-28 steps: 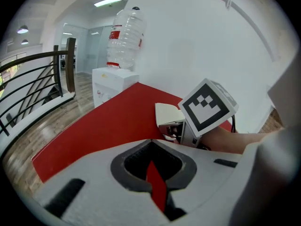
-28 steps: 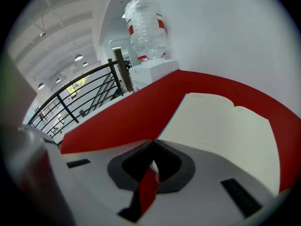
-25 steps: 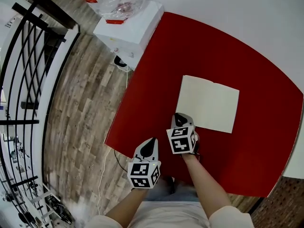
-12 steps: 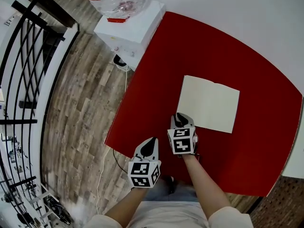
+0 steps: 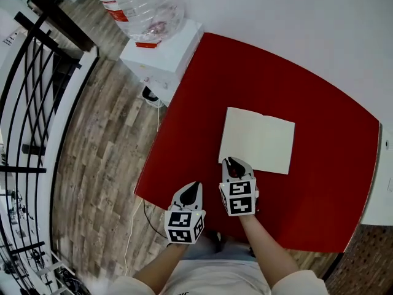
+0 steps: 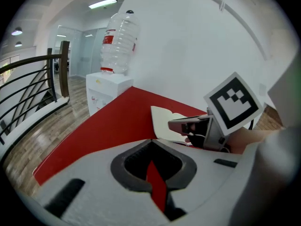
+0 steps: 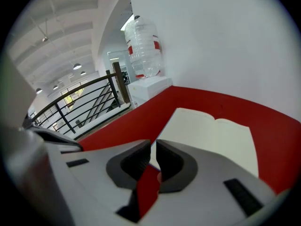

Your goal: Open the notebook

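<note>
The notebook lies open and flat on the red table, showing blank cream pages with the fold in the middle. My right gripper sits just off the notebook's near left corner, its jaws closed to a thin slit with nothing between them. The right gripper view looks over those jaws onto the open pages. My left gripper hovers at the table's near left edge, shut and empty. From the left gripper I see the notebook and the right gripper beside it.
A white water dispenser with a large clear bottle stands off the table's far left corner. Black railings run along the wooden floor on the left. A white wall is behind the table.
The head view has shifted a little. The notebook stays open, and my right gripper has drawn back slightly from its near left corner. The left gripper has barely moved.
</note>
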A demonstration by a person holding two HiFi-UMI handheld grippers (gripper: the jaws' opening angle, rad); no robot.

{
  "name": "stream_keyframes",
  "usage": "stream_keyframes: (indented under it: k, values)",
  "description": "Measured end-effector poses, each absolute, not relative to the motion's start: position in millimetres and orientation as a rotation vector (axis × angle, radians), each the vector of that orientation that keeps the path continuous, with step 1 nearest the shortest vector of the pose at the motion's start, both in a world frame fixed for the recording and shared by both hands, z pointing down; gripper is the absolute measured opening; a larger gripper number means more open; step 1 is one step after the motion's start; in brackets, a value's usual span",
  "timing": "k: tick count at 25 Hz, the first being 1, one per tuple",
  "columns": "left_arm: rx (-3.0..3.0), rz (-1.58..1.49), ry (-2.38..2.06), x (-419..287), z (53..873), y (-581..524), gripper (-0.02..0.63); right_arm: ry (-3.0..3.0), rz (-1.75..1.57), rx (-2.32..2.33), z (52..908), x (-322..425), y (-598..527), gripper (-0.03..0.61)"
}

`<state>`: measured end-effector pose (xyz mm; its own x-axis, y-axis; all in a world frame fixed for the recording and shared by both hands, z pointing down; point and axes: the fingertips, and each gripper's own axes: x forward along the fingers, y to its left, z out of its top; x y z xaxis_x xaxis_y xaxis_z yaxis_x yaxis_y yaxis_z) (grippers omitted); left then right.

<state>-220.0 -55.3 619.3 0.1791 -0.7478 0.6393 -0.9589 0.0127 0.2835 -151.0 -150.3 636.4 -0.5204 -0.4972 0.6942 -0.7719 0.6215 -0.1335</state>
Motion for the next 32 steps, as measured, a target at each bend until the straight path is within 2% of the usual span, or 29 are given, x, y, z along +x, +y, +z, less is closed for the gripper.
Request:
stream_keyframes:
  k: [7, 14, 18, 22, 32]
  values:
    - [1.892, 0.389, -1.536, -179, 564, -61, 0.006, -2.257, 0.565, 1.127, 555, -82, -124, 0.008]
    - [2.056, 0.447, -1.43, -120, 523, -42, 0.006, -2.299, 0.561, 1.248, 491, -19, -80, 0.006]
    - [2.107, 0.463, -1.385, -80, 522, -18, 0.006, -2.298, 0.55, 1.323, 484, 25, -44, 0.006]
    - [2.123, 0.46, -1.405, -69, 516, -16, 0.006, -2.261, 0.59, 1.388, 492, 51, -27, 0.006]
    - [2.162, 0.465, -1.415, -47, 509, -6, 0.006, -2.282, 0.608, 1.41, 489, 65, -4, 0.006]
